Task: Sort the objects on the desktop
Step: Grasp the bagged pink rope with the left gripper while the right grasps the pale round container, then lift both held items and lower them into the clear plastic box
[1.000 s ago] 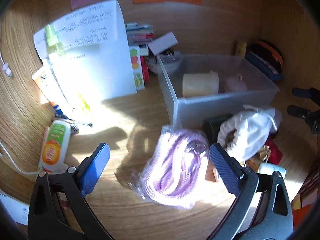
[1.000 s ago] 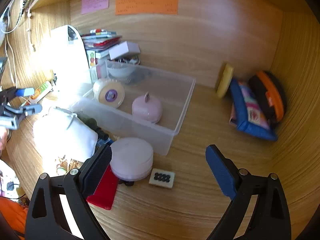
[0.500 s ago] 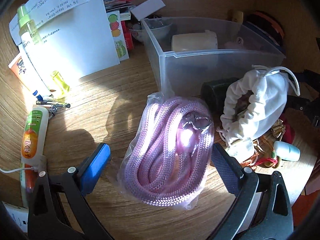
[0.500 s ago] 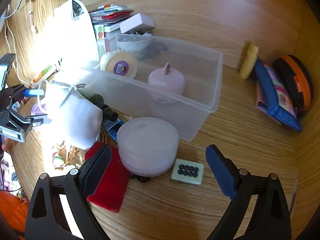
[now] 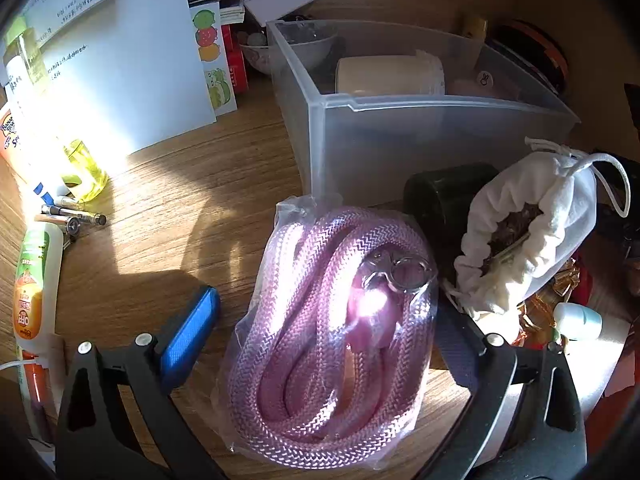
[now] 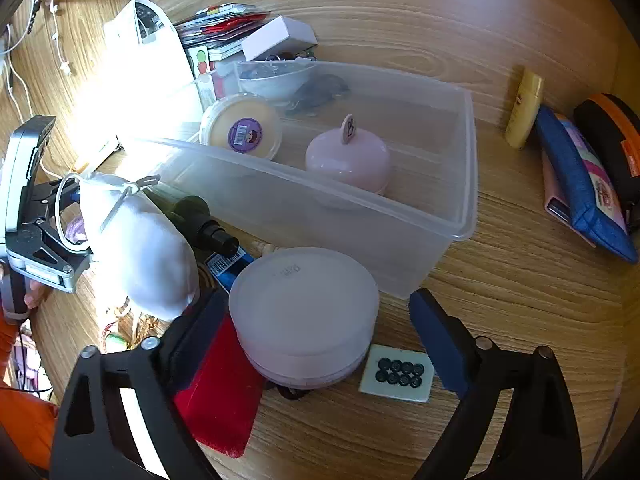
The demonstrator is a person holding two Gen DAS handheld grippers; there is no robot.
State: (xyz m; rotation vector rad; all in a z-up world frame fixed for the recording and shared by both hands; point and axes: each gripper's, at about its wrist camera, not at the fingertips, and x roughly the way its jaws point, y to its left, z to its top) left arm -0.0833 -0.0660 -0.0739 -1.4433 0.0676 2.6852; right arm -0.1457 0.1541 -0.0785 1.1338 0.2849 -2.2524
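Left gripper (image 5: 320, 336) straddles a coil of braided pink rope (image 5: 332, 344) sealed in a crinkly clear bag; its blue-padded jaws, just closing, stand clear of it. Right gripper (image 6: 316, 332), jaws likewise narrowing but apart, flanks a smooth round frosted tin (image 6: 304, 312). Both lie on the woodgrain desk (image 6: 520, 300) before a translucent plastic bin (image 6: 460, 184)
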